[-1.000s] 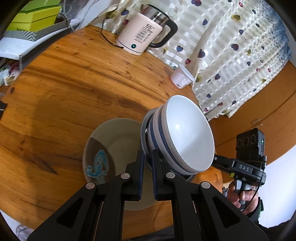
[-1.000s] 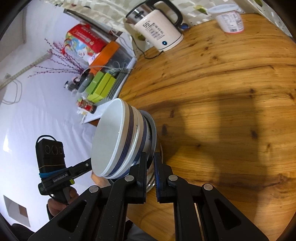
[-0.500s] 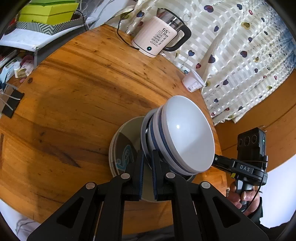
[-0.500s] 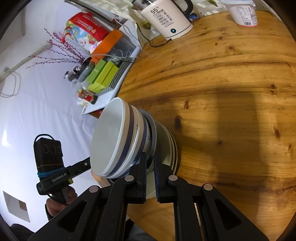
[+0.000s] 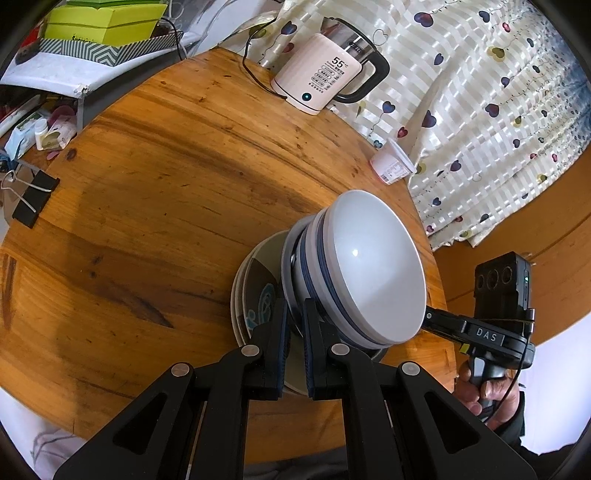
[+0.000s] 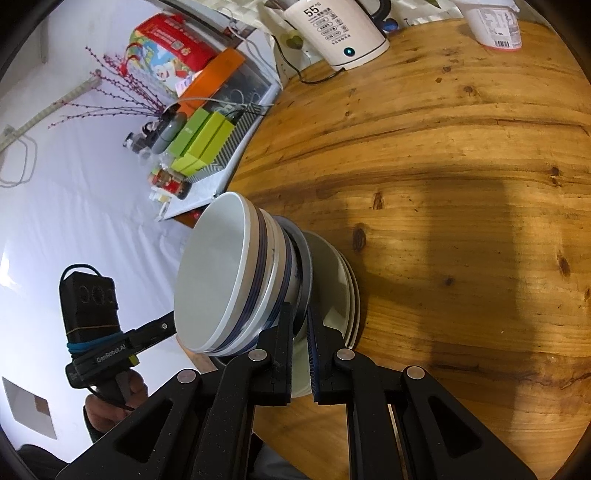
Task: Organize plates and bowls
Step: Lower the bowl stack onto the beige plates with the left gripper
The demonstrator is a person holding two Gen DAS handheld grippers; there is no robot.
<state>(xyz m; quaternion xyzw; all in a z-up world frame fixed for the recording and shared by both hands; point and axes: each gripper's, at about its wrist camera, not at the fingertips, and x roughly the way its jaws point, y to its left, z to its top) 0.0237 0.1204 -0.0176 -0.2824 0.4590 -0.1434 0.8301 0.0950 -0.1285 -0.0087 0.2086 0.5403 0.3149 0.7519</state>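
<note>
A stack of nested white bowls with blue bands (image 5: 373, 266) (image 6: 221, 273) rests on a grey-rimmed dish. My left gripper (image 5: 294, 321) is shut on that dish's rim on one side, and my right gripper (image 6: 301, 321) is shut on the opposite rim. Each view shows the other gripper across the stack: the right gripper (image 5: 436, 321) and the left gripper (image 6: 168, 326), each in a person's hand. Directly under the stack lies a pile of plates (image 5: 255, 291) (image 6: 338, 280) with a blue pattern. Whether the stack touches it I cannot tell.
The round wooden table (image 5: 155, 192) (image 6: 443, 177) carries a pink kettle (image 5: 321, 85) (image 6: 332, 29) with its cord and a yoghurt cup (image 5: 393, 166) (image 6: 495, 22) at the far edge. Green boxes (image 6: 201, 144) and clutter sit on a shelf beside it, near a heart-patterned curtain (image 5: 498, 110).
Both grippers have carried the bowl stack a little across the table. The patterned plates, earlier off to one side, now lie right under the stack.
</note>
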